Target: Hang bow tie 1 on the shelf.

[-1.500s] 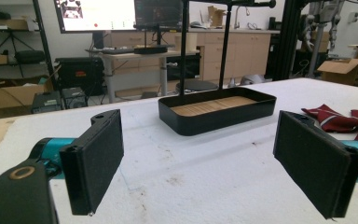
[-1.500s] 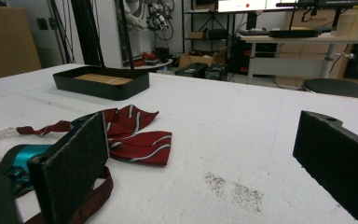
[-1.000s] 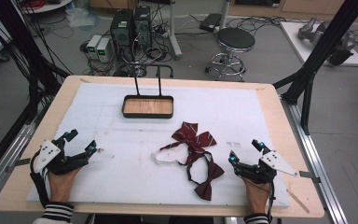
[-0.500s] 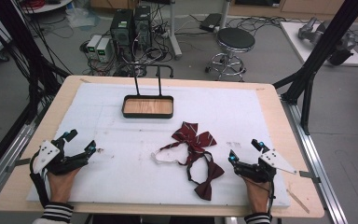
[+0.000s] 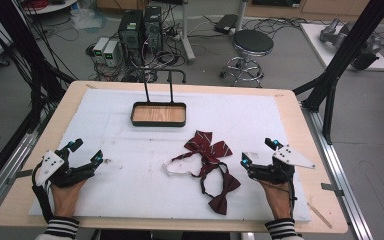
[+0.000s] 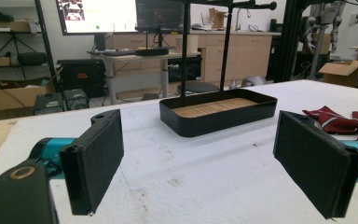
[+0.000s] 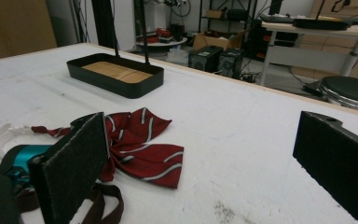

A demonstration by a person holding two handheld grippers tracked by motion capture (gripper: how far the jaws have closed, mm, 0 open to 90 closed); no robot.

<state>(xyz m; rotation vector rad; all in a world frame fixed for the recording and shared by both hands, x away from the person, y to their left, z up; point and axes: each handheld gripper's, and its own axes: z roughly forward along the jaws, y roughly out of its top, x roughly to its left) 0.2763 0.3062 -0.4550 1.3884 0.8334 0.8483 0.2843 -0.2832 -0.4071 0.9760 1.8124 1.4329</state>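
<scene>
Dark-red striped bow tie (image 5: pixel 207 146): crumpled on the white table cover (image 5: pixel 280 120), at about 10 o'clock from the right gripper, near it; pale stripes cross its wings.
Plain bow tie (image 5: pixel 225 194): deep red, lying with its dark strap looped, at about 8 o'clock from the right gripper.
Tray (image 5: pixel 159 114): black rim, wooden floor, two thin black posts rising from it; no ties inside.
Right gripper (image 5: pixel 258 156): jaws wide apart, grasping nothing.
Left gripper (image 5: pixel 86 151): jaws wide apart, holding nothing.
</scene>
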